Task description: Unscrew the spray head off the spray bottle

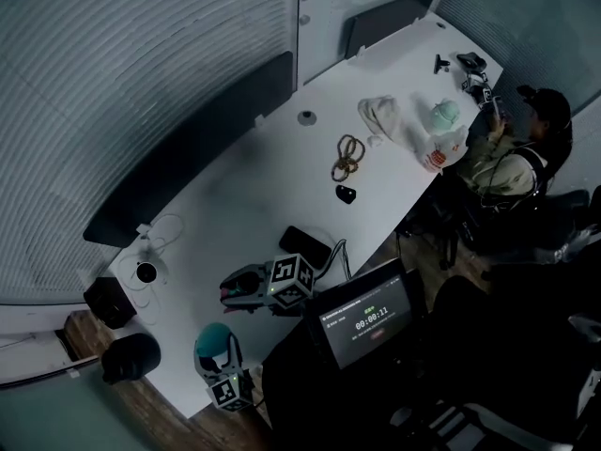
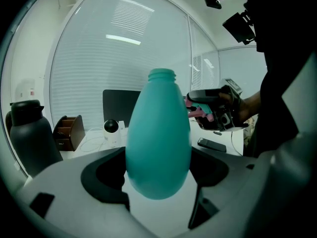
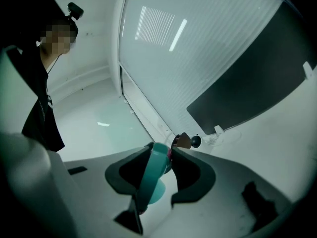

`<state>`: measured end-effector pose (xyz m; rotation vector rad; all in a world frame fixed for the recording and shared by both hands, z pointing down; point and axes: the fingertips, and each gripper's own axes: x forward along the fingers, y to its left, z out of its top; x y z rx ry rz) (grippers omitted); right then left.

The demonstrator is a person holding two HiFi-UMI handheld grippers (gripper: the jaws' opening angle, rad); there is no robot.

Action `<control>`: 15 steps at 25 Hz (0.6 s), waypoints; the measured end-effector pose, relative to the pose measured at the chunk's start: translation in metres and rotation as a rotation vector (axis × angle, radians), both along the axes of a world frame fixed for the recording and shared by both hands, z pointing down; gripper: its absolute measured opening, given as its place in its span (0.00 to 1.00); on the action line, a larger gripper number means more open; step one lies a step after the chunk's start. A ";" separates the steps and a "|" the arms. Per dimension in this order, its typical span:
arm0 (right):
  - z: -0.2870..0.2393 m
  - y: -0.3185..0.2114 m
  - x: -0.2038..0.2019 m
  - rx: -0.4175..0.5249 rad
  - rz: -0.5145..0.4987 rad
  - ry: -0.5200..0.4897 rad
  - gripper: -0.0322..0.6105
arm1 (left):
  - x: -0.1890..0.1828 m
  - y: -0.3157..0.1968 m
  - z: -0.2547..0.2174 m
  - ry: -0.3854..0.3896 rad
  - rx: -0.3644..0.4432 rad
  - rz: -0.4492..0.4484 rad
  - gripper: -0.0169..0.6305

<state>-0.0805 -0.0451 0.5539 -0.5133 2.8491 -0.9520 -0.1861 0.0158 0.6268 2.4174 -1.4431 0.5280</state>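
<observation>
A teal spray bottle [image 2: 158,133] stands upright between the jaws of my left gripper [image 2: 158,175], which is shut on its round body. Its threaded neck is bare and open at the top. In the head view the bottle [image 1: 214,342] and left gripper [image 1: 218,357] are at the table's near edge. My right gripper [image 3: 159,158] is shut on the teal spray head [image 3: 152,175], which has a pink part at its tip. The right gripper [image 1: 235,289] hovers just beyond the bottle, apart from it, and shows in the left gripper view as well, right gripper [image 2: 214,109].
On the white table [image 1: 272,177] lie a black phone [image 1: 305,245], a small white camera [image 1: 146,272] with cable, a black mouse [image 1: 346,194], loops [image 1: 347,158] and bags [image 1: 413,125]. A black flask [image 2: 27,138] and wooden box [image 2: 69,130] stand left. A screen [image 1: 371,318] sits near me; a person [image 1: 526,148] sits far right.
</observation>
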 end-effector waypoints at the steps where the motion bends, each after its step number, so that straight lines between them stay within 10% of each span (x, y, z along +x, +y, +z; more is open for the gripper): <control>1: 0.001 0.000 0.001 -0.006 0.004 -0.005 0.25 | 0.001 0.000 -0.001 -0.003 -0.002 0.000 0.60; 15: 0.009 0.001 0.004 -0.053 0.002 -0.023 0.25 | 0.000 0.008 0.014 -0.002 -0.044 -0.012 0.60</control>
